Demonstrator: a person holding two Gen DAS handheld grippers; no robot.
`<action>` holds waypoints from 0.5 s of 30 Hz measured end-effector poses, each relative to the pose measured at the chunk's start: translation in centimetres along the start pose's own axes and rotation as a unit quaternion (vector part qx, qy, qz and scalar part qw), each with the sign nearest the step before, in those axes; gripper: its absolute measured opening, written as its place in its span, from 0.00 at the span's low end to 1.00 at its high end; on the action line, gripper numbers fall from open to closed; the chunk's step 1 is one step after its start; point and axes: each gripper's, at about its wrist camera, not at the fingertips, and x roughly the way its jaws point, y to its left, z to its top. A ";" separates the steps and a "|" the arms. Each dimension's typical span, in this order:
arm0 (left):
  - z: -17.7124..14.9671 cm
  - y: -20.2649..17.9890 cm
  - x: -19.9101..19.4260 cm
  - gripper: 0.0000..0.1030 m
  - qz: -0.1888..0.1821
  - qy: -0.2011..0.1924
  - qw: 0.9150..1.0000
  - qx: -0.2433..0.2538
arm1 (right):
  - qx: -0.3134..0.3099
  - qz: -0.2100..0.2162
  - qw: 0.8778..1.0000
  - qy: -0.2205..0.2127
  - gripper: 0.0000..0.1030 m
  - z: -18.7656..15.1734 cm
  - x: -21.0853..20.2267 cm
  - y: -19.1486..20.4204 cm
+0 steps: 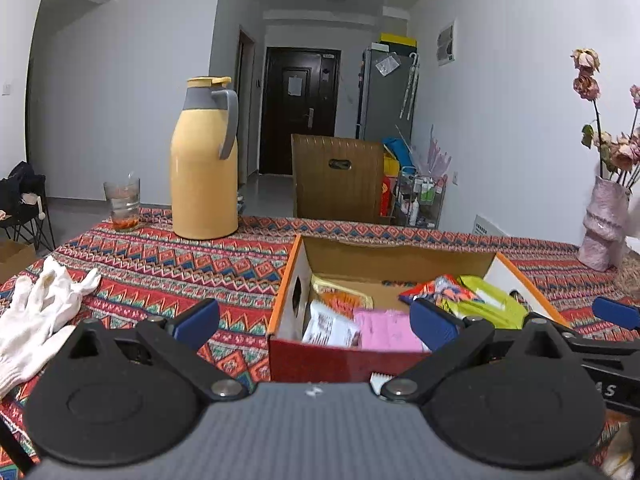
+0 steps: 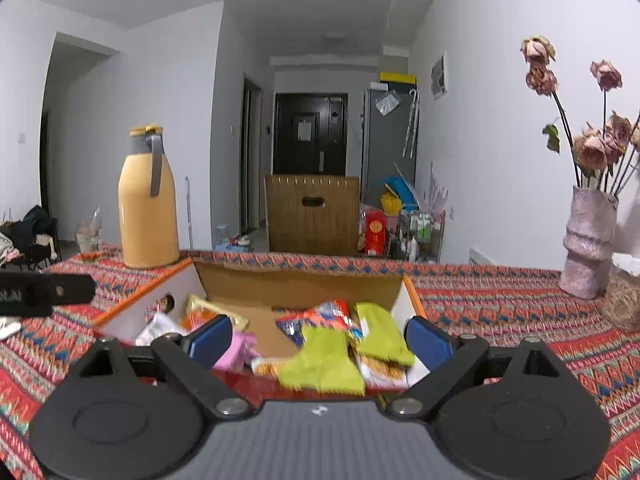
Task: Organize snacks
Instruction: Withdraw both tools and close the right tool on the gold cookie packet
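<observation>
An open cardboard box (image 1: 297,280) with orange rims and a red front wall sits on the patterned tablecloth. It holds several snack packets: a pink one (image 1: 386,328), a white one (image 1: 332,326), an orange one (image 1: 344,298) and a lime-green one (image 1: 492,304). My left gripper (image 1: 316,324) hovers open at the box's near left corner. My right gripper (image 2: 320,342) stands open over the near right side, with two green packets (image 2: 320,364) and a red-blue packet (image 2: 320,316) between its fingers but untouched by the pads. The pink packet (image 2: 236,350) lies by its left finger.
A tall yellow thermos (image 1: 204,164) and a glass (image 1: 123,204) stand at the back left. White gloves (image 1: 36,320) lie at the left. A pink vase (image 2: 588,248) of dried roses and a woven thing (image 2: 624,300) stand at the right. A chair back (image 1: 338,176) rises behind the table.
</observation>
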 end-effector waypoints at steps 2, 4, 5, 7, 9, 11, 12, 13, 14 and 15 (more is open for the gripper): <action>-0.6 0.1 -0.3 1.00 -0.005 0.005 1.000 0.008 | 0.008 0.003 1.000 0.011 0.92 -0.6 -0.7 -0.6; -1.1 0.0 -0.7 1.00 -0.010 0.007 1.000 0.015 | 0.017 0.004 1.000 0.018 0.92 -1.2 -1.4 -1.2; -1.3 0.0 -0.9 1.00 -0.013 0.009 1.000 0.017 | 0.024 0.003 0.999 0.021 0.92 -1.5 -1.8 -1.5; -1.8 -0.1 -1.1 1.00 -0.015 0.012 1.000 0.022 | 0.040 0.005 0.999 0.025 0.92 -2.1 -2.5 -2.4; -2.4 -0.1 -1.2 1.00 -0.018 0.015 0.999 0.025 | 0.051 0.003 0.998 0.029 0.92 -2.8 -3.3 -3.1; -3.2 0.0 -1.1 1.00 -0.019 0.019 0.999 0.029 | 0.054 -0.006 0.998 0.033 0.92 -3.5 -3.9 -3.7; -3.5 0.0 -1.0 1.00 -0.019 0.021 0.999 0.032 | 0.055 -0.010 0.998 0.037 0.92 -3.9 -4.1 -4.0; -3.9 0.0 -0.9 1.00 -0.020 0.024 0.999 0.034 | 0.055 -0.014 0.998 0.042 0.92 -4.2 -4.3 -4.2; -4.3 0.0 -0.7 1.00 -0.022 0.026 0.999 0.037 | 0.055 -0.019 0.997 0.047 0.92 -4.6 -4.5 -4.5; -4.6 -0.1 -0.6 1.00 -0.022 0.028 0.999 0.040 | 0.055 -0.022 0.997 0.051 0.92 -4.8 -4.7 -4.7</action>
